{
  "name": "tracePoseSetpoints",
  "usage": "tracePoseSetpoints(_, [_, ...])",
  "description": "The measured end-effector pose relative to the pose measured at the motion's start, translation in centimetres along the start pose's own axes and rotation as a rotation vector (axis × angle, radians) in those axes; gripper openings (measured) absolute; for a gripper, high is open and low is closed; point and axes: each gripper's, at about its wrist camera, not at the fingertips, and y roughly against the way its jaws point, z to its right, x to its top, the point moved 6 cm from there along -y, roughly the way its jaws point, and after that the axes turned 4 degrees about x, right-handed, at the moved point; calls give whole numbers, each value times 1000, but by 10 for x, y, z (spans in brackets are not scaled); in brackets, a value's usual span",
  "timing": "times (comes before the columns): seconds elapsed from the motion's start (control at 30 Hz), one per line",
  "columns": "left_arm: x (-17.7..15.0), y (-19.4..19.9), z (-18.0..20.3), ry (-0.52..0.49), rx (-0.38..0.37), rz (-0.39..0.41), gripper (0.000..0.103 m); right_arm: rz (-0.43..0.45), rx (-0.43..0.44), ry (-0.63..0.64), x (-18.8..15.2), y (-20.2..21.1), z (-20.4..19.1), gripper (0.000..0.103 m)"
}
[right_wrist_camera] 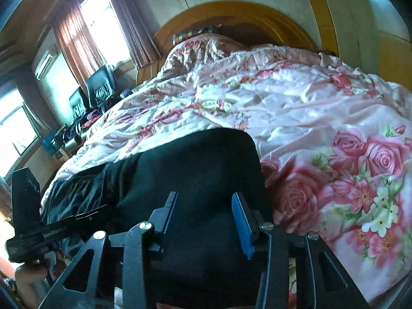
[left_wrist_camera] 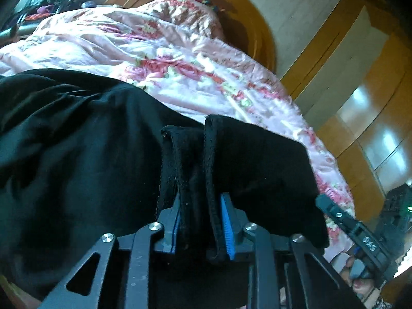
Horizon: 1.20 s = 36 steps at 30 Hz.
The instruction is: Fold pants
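The black pants [left_wrist_camera: 77, 141] lie on the bed, and their two cuffs [left_wrist_camera: 195, 154] stand up between the jaws of my left gripper [left_wrist_camera: 199, 221]. Its blue pads [left_wrist_camera: 226, 226] press on that bunched cloth, so it is shut on the pants. In the right wrist view a thick fold of the pants [right_wrist_camera: 203, 159] fills the gap of my right gripper [right_wrist_camera: 206, 211], which is shut on it. Each view also shows the other tool at its edge: the right gripper's body [left_wrist_camera: 360, 234] low right, the left gripper's body [right_wrist_camera: 28, 206] low left.
A pink floral quilt [right_wrist_camera: 322, 118] covers the bed beyond the pants. The curved wooden headboard [right_wrist_camera: 239, 15] is at the far end. Chairs [right_wrist_camera: 100, 87] and clutter stand by the curtained windows on the left. Wooden wardrobe panels [left_wrist_camera: 355, 82] line the right side.
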Motion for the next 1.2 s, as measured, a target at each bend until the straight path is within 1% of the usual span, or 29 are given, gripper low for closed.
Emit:
tracePoseSetpoints(0.07, [-2,8,1,-22,-1,15,19,-10,2,-4,-2,-2,1,44])
tracePoseSetpoints(0.13, [-1,22,3,-28,-13,67,17,-10,8,-6,-3,0,0,44])
tracePoseSetpoints(0.23, [1,33,8,-53,11,107,17,-13,17,3,-3,-1,-2,44])
tracePoseSetpoints(0.27, [0,33,7,-56,15,110,17,-18,12,10,-4,-2,-3,44])
tracePoseSetpoints(0.33, [-4,25,3,-78,64,86,16,-36,2,22,-7,-6,-3,44])
tracePoseSetpoints(0.37, [-9,17,-2,-94,108,58,16,-51,-3,27,-9,-9,-4,43])
tracePoseSetpoints(0.43, [-19,3,-9,-104,124,22,19,-87,-22,48,-16,-17,-5,44])
tracePoseSetpoints(0.53, [-18,6,-6,-146,131,35,22,-100,-61,95,-21,-22,-6,44])
tracePoseSetpoints(0.57, [-17,8,-6,-143,130,36,24,-97,-70,112,-21,-22,-8,44])
tracePoseSetpoints(0.63, [-15,14,-10,-108,103,30,28,-90,-76,127,-21,-20,-10,46])
tracePoseSetpoints(0.67, [-12,20,-14,-86,105,35,34,-82,-76,128,-21,-18,-11,46])
tracePoseSetpoints(0.7, [-9,25,-17,-72,119,50,38,-59,-67,126,-18,-13,-13,46])
tracePoseSetpoints(0.77, [0,45,-30,-41,160,113,38,-21,-33,125,-15,-6,-19,46])
tracePoseSetpoints(0.83, [9,71,-51,7,228,187,38,14,-5,139,-12,0,-26,46])
tracePoseSetpoints(0.87, [12,80,-59,30,253,210,38,24,9,147,-12,2,-30,46])
tracePoseSetpoints(0.9, [14,92,-71,63,286,240,38,25,26,151,-12,2,-33,46])
tracePoseSetpoints(0.93, [15,107,-89,112,339,273,38,22,47,152,-12,2,-37,46])
tracePoseSetpoints(1.0, [14,130,-119,204,430,315,40,4,84,139,-14,-1,-41,46])
tracePoseSetpoints(1.03, [12,140,-134,251,468,331,41,-7,88,135,-16,-3,-41,46])
tracePoseSetpoints(1.07, [11,148,-145,290,502,344,48,-21,86,130,-18,-5,-41,46])
tracePoseSetpoints(1.1, [7,158,-156,328,533,363,62,-31,86,126,-20,-7,-40,46])
tracePoseSetpoints(1.17, [1,179,-178,403,577,419,72,-51,95,104,-22,-11,-37,46])
tracePoseSetpoints(1.2, [-2,187,-189,463,593,438,72,-54,95,95,-22,-11,-36,46])
